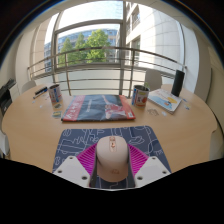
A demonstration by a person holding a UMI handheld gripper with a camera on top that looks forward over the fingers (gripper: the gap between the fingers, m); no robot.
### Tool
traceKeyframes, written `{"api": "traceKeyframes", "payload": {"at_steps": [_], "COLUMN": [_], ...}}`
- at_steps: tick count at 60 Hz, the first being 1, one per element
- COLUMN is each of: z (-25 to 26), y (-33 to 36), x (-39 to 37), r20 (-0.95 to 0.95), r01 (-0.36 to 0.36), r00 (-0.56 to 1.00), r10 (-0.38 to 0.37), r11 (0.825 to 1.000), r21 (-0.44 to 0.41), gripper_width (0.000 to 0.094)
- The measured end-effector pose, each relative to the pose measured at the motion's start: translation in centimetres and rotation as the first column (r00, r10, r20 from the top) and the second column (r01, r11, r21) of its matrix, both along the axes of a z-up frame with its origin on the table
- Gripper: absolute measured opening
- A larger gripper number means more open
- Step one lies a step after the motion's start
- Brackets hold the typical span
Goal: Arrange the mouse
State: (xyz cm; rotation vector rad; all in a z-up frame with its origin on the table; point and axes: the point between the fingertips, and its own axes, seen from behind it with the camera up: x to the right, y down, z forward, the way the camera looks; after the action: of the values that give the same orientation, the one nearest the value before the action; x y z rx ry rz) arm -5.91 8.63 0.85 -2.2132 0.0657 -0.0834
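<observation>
A beige computer mouse sits between my gripper's two fingers, its nose pointing away from me. Both pink pads press against its sides, so the gripper is shut on it. The mouse is over a dark patterned mouse mat that lies on the near part of a round wooden table. I cannot tell whether the mouse rests on the mat or is held just above it.
Beyond the mat lies a pink-and-grey magazine. A can stands at the left, a mug and a book at the right, with a dark bottle behind. A window and balcony railing are beyond the table.
</observation>
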Motion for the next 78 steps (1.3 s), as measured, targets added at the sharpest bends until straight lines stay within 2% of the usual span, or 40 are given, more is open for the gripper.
{"api": "traceKeyframes", "payload": {"at_steps": [7,9,12,15,19,26,44,57,78], "z": [-1.5,-1.1,0.0,1.3,3.3,7.4,15.7,18.5,19.8], "y": [-0.6,-0.8,-1.3,-2.1,-3.8,-7.8,-22.3,-30.1,-34.0], "x": [0.1,0.3,0.4,0.4,0.2,-1.0,-4.8,-6.5,-7.7], "r20": [-0.038,-0.037,-0.031,-0.024,-0.009,0.001,0.062,0.107,0.118], "r01": [-0.004,0.002,0.006,0.014,0.018,0.027,0.052,0.041,0.029], "r00": [0.999,0.999,1.0,1.0,1.0,1.0,0.996,0.993,0.992], "r10": [0.002,-0.004,-0.007,-0.015,-0.018,-0.027,-0.058,-0.051,-0.042], "r11": [0.999,0.999,0.999,1.0,1.0,0.999,0.995,0.995,0.994], "r21": [-0.049,-0.045,-0.036,-0.023,-0.008,0.023,0.087,0.095,0.104], "gripper_width": [0.0551,0.0641,0.0853,0.0819,0.0859,0.0849,0.0848,0.0847,0.0847]}}
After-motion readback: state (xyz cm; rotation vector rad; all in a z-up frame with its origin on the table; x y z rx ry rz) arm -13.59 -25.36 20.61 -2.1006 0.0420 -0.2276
